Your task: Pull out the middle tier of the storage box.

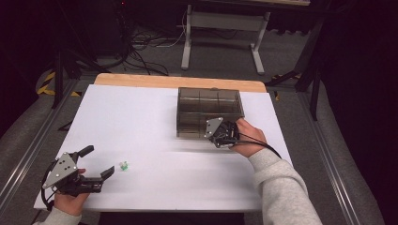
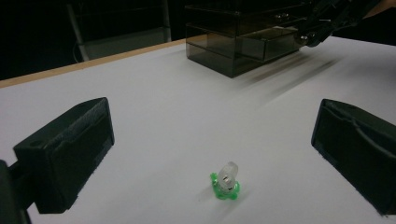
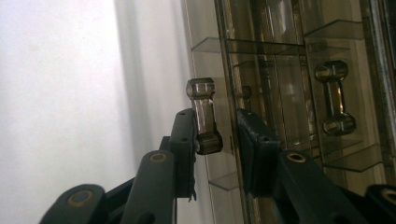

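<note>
While the right gripper [image 3: 215, 135] reaches into the near right corner of the smoky plastic drawer box [image 1: 210, 101], its 2 jaws straddle the front wall of a drawer [image 3: 227, 93]: one sits outside beside the clear bar handle [image 3: 203, 114], the other inside behind the wall. They stand close to the wall, but I cannot tell whether the pads press on it. A second handle [image 3: 335, 98] shows on the neighbouring drawer front.

The box stands on the far right part of the white table [image 1: 141, 122], and in the left gripper view one drawer [image 2: 268, 42] juts out from it toward the right gripper.

Well apart from this, at the near left of the table, lies a small green and clear piece [image 1: 124, 165]. The left gripper [image 1: 100, 161] rests low just left of it, jaws spread wide, with the piece in front of the gap between them and touching neither.
</note>
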Demonstrator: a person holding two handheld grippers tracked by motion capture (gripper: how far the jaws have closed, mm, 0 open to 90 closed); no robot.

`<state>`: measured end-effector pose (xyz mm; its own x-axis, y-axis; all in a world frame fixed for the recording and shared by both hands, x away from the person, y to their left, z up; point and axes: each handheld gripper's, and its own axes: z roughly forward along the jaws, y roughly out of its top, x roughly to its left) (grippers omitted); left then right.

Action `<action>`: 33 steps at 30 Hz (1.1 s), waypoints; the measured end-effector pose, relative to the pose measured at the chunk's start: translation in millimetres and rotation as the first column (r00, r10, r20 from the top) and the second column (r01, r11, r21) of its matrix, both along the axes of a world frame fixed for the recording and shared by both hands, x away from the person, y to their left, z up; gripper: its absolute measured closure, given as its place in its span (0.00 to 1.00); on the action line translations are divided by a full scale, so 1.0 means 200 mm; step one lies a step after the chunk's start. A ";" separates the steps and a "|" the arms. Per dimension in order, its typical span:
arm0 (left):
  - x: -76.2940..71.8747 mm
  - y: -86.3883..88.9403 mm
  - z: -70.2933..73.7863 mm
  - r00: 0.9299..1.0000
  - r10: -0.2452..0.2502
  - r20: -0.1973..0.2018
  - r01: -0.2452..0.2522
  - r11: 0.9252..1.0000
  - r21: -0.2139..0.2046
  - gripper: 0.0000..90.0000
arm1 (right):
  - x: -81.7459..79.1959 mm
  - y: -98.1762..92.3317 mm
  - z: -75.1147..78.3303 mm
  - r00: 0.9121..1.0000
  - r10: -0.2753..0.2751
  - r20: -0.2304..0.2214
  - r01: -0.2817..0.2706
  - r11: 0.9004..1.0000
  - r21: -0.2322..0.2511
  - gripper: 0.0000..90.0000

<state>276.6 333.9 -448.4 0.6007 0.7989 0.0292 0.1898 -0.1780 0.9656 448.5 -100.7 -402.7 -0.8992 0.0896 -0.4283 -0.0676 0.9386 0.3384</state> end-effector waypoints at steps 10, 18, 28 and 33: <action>-0.01 -0.01 0.01 1.000 0.003 -0.013 -0.003 1.000 0.022 0.00 | -0.04 -0.01 -0.01 1.000 0.004 -0.002 -0.004 1.000 0.001 0.77; -0.02 -0.01 0.02 1.000 -0.003 -0.015 0.003 1.000 0.026 0.00 | -0.06 -0.01 -0.02 1.000 0.006 -0.006 -0.006 1.000 -0.003 0.77; -0.05 -0.02 0.02 1.000 -0.019 -0.024 0.020 0.999 0.028 0.00 | -0.07 -0.01 -0.04 1.000 0.007 -0.011 -0.007 1.000 -0.013 0.78; -0.04 -0.02 0.01 1.000 -0.021 -0.021 0.021 1.000 0.012 0.00 | -0.07 -0.01 -0.04 1.000 0.004 -0.011 -0.004 1.000 -0.011 0.78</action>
